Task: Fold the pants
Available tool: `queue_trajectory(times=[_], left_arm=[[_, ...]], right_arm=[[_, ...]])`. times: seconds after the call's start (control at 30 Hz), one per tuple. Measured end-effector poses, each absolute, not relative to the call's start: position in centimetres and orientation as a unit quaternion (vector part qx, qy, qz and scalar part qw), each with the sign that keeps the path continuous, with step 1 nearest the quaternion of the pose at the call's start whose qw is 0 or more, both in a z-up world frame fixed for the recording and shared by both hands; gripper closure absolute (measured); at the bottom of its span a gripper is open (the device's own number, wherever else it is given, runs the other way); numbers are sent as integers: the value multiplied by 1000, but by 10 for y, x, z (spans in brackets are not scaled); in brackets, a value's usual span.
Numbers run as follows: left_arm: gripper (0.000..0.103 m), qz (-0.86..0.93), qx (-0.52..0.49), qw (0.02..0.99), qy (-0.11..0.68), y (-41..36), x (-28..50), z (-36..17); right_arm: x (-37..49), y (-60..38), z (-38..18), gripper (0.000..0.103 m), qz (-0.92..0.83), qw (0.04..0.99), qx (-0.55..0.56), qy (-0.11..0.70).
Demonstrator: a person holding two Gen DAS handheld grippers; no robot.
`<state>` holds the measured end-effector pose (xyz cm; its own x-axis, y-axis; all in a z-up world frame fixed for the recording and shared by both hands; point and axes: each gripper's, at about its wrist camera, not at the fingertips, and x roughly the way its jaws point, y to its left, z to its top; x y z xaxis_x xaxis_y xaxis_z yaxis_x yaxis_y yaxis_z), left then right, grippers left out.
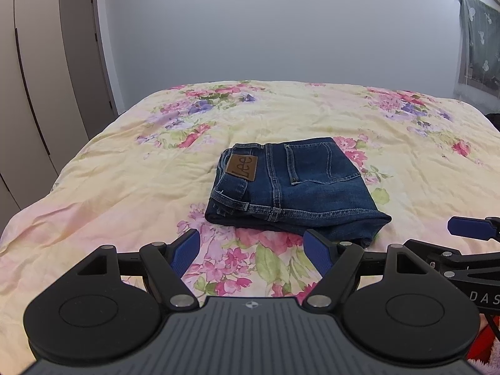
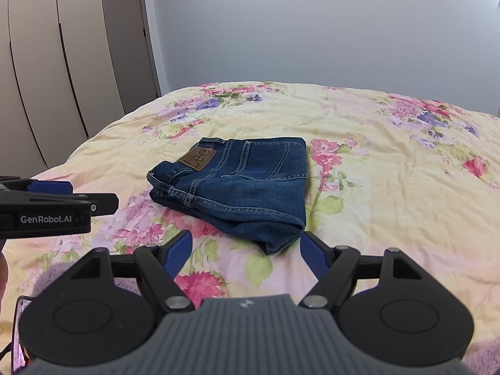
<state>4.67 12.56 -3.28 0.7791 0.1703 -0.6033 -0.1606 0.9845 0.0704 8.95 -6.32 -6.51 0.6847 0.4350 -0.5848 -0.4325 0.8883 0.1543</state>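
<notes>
Left wrist view shows the pants [image 1: 290, 184] lying as a compact folded bundle mid-bed on the floral quilt [image 1: 125, 172], just beyond the left gripper [image 1: 254, 251], its jaws spread and empty. The right gripper [image 2: 245, 251] is likewise spread wide, holding nothing. Folding looks finished; at most, a tidying press remains.

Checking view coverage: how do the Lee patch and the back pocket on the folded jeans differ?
Colour: the Lee patch is tan-brown leather; the back pocket is dark blue denim like the jeans.
Size: the patch is much smaller than the pocket.
Marking: the patch bears lettering; the pocket shows only pale stitching.
Place: the patch sits at the waistband end, the pocket farther from it.
Shared: both face up on the top layer.
</notes>
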Motion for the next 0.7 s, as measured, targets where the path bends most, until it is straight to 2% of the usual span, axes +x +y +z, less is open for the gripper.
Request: queue_trajectory(times=[0.7], left_arm=[[15, 88, -3, 944, 320, 130, 45, -32]], right_arm=[[89, -62, -66, 31, 237, 917, -2, 321]])
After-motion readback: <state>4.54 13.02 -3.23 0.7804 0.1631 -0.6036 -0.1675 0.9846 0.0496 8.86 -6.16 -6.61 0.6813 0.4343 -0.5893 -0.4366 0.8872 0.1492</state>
